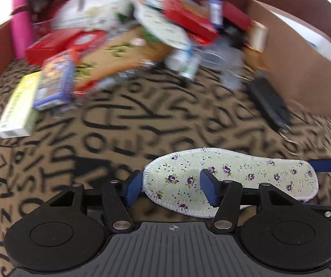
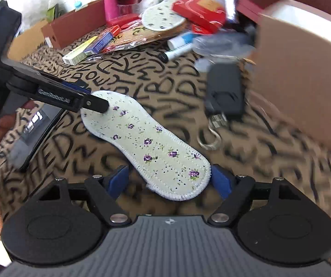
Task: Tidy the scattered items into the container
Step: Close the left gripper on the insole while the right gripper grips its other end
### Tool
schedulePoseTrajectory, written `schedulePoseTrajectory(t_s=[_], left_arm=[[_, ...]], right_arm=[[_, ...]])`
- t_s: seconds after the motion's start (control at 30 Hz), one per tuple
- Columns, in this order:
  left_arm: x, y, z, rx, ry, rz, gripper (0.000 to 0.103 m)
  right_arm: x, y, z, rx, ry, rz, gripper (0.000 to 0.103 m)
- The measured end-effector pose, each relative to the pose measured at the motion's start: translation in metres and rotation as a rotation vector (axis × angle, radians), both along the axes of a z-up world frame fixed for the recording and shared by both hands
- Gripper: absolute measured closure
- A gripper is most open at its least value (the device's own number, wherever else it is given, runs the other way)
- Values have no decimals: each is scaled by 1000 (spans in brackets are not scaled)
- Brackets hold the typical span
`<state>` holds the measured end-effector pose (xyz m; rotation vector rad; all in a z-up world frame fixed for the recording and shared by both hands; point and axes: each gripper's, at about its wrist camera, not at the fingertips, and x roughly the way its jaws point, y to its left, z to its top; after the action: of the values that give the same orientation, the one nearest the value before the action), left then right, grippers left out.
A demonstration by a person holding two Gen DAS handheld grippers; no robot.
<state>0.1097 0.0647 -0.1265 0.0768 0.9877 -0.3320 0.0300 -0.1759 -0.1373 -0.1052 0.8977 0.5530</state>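
Both claws are open around the insole (image 2: 147, 143): left claw (image 1: 170, 188) at one end, right claw (image 2: 169, 181) at the other. Close both evenly, then lift level toward the box (image 2: 304, 73).

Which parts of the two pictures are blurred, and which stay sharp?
Left wrist view: the floral insole is sharp, while the pile of boxes behind and the lettered cloth smear. Right wrist view: the insole is crisp; the cardboard wall at right is streaked, and edges bend from the fisheye.
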Motion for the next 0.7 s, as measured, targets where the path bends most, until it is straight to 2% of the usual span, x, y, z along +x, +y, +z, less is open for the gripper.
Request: schedulePoseTrajectory(t_s=[0.17,0.3,0.47,0.5,0.63,0.7], left_arm=[[-7,-29,2,0,15,-83,32],[-6,-27,3,29,34,-68,31],[-9,-29,1,3,58,-87,36],[-11,-34,0,17,51,-96,42],[-17,-50,3,78,22,-94,54],[-16,-48,5,59,28,-65,74]], right_arm=[[-28,-25,4,-21,16,-46,23],[-31,-36,4,-40,20,-82,23],[-32,-23,-3,-109,-19,-36,20],[-33,-20,-4,-116,-34,-24,20],[-33,-19,-2,-115,-51,-34,27],[-36,-22,-1,-120,-54,-41,28]])
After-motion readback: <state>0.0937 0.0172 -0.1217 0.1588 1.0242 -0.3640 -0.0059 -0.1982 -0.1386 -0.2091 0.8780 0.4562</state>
